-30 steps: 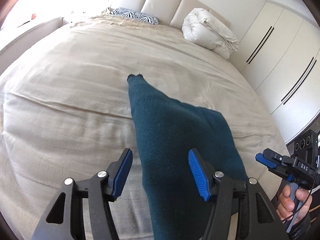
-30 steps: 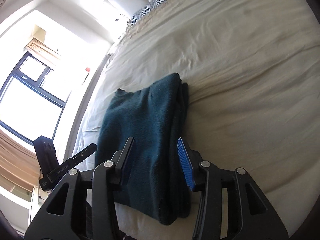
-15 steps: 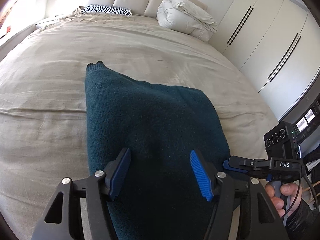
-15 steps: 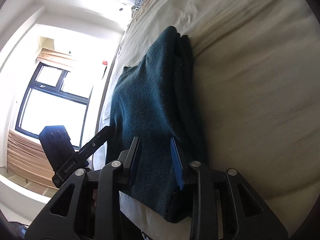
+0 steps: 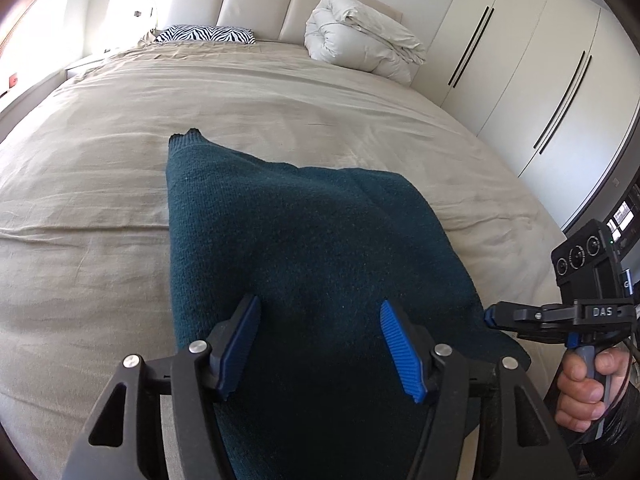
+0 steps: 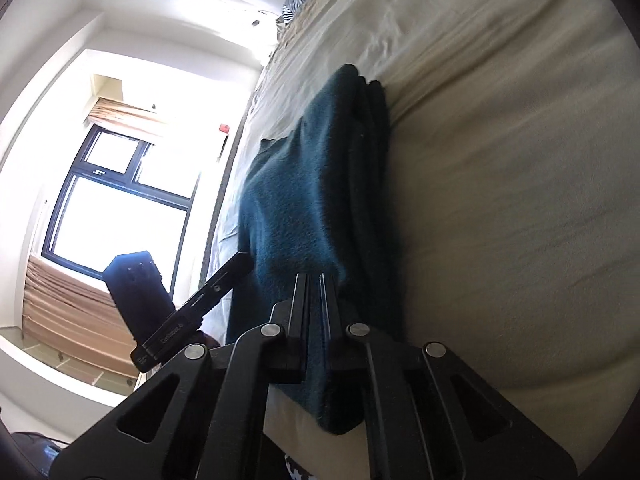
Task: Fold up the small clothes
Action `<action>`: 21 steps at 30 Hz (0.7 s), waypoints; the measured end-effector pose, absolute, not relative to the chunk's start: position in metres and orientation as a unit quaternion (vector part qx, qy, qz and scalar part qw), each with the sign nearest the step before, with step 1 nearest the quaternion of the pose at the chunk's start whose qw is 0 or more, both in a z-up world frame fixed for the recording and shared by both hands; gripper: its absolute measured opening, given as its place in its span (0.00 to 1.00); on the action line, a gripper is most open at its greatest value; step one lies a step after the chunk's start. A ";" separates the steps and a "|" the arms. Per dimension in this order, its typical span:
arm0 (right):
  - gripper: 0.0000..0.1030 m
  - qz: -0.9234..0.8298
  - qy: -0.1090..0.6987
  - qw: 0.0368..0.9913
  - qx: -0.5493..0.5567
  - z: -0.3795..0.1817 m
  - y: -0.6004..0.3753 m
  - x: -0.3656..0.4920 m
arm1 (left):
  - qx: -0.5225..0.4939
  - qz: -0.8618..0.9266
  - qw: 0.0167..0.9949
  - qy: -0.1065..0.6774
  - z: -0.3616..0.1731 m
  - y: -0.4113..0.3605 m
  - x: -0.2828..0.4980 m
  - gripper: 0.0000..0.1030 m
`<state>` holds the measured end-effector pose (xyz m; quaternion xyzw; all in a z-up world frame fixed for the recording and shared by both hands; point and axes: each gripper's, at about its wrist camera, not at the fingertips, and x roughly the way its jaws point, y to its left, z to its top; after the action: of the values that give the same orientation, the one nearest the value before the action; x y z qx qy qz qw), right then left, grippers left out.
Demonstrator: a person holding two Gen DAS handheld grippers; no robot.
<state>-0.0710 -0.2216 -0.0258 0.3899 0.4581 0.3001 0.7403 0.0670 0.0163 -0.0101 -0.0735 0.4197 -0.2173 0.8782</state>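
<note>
A dark teal knitted garment (image 5: 304, 248) lies folded on the beige bed (image 5: 88, 184), near the front edge. My left gripper (image 5: 320, 344) is open, its blue pads above the garment's near end, holding nothing. My right gripper (image 6: 314, 300) is shut on the garment's near right edge (image 6: 320, 208); its fingers pinch the top layer of the fold. The right gripper also shows in the left wrist view (image 5: 520, 316) at the garment's right side. The left gripper also shows in the right wrist view (image 6: 192, 312), left of the garment.
A rolled white duvet (image 5: 360, 48) and a zebra-print pillow (image 5: 206, 35) lie at the headboard. White wardrobe doors (image 5: 540, 92) stand to the right of the bed. A window (image 6: 120, 208) is on the left side of the room.
My right gripper has closed from open onto the garment's near edge. My left gripper moved over the garment's near end and stayed open.
</note>
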 end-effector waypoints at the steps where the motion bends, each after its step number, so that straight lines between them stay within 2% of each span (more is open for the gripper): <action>1: 0.04 0.307 0.456 0.741 0.387 -0.023 -0.219 -0.072 | -0.075 -0.218 0.879 0.418 -0.012 0.017 0.067 0.62; 6: 0.04 0.283 0.498 0.737 0.359 -0.043 -0.207 -0.074 | -0.084 -0.222 0.878 0.416 -0.014 0.018 0.068 0.62; 9: 0.02 0.284 0.485 0.720 0.408 -0.061 -0.221 -0.077 | -0.094 -0.229 0.876 0.414 -0.015 0.023 0.068 0.62; 15: 0.07 0.283 0.461 0.753 0.374 -0.027 -0.225 -0.081 | -0.130 -0.227 0.875 0.408 -0.001 0.031 0.063 0.63; 17: 0.13 0.282 0.444 0.763 0.375 -0.016 -0.229 -0.077 | -0.129 -0.226 0.878 0.402 0.003 0.032 0.059 0.64; 21: 0.50 0.275 0.438 0.769 0.376 -0.009 -0.225 -0.070 | -0.139 -0.218 0.882 0.393 0.003 0.036 0.057 0.67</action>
<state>-0.0704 -0.2250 -0.0091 0.3760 0.4378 0.2749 0.7690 0.0566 0.0360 0.0032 -0.1392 0.3930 -0.2177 0.8825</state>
